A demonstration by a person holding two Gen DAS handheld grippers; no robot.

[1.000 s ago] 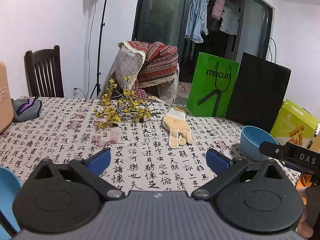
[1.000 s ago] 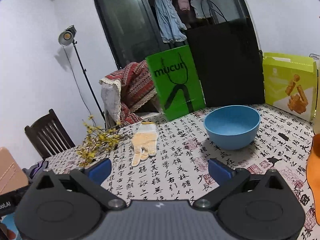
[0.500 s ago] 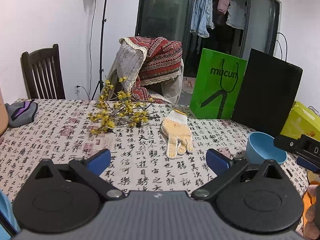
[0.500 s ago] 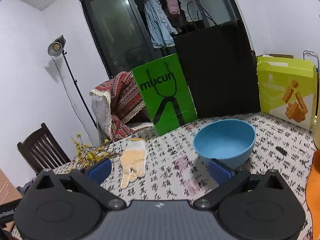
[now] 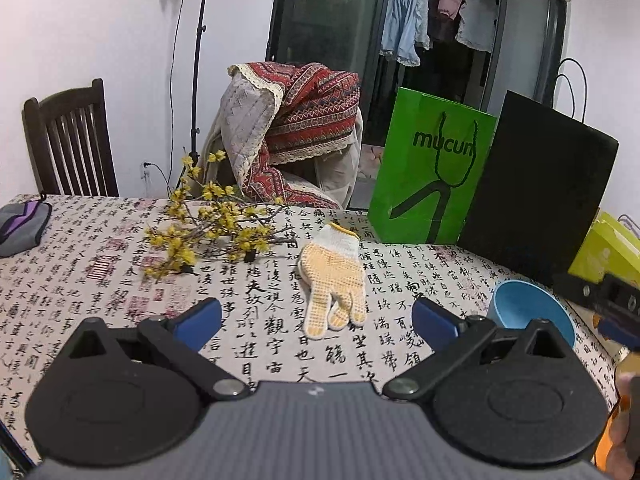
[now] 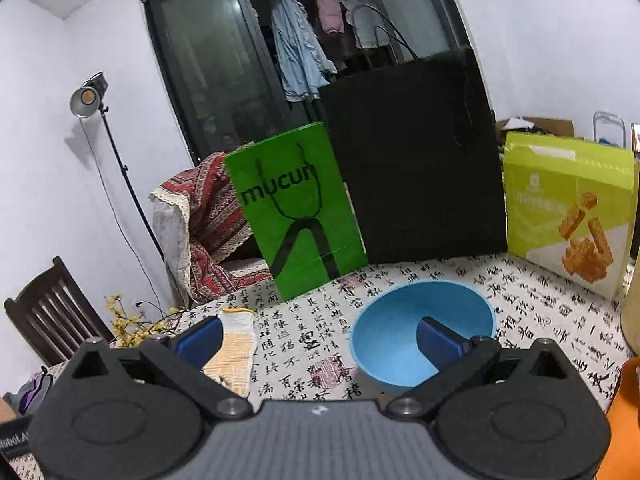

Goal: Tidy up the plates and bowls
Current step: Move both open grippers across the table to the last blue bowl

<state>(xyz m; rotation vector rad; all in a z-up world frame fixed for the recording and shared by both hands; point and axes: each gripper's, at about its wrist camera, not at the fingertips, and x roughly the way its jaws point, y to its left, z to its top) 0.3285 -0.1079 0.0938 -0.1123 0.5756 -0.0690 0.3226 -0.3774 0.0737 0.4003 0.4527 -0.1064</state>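
- Since one second earlier, the right gripper (image 6: 318, 338) has closed on the bowl (image 6: 400, 344); its right fingertip (image 6: 436, 340) now overlaps the bowl's mouth in the right wrist view, where before the bowl lay well ahead.
- Over the same interval, the left gripper (image 5: 316, 322) has swung so that a blue object at its lower left edge has all but left the picture.
- Jaws, both grippers: spread wide and holding nothing.
- Bowl position: upright on the surface (image 5: 120, 280), near the black bag (image 6: 416, 160) and the green bag (image 6: 296, 216), with the yellow box (image 6: 568, 216) further right.
- Key relation: the bowl lies just ahead and to the right of the right jaws' midline. Whether the right fingertip is inside the rim or only above it cannot be told. The bowl is round, so no long axis governs the grip.
- Nearer gripper: the right; in the left wrist view the bowl (image 5: 528, 312) sits far to the right.
- Contents: the bowl is empty. No plates are visible.
- Other items: a glove (image 5: 332, 276) and a flowering branch (image 5: 208, 228) lie ahead of the left gripper.
- Judgement: a rim pinch by the right jaws appears to be the step in hand.
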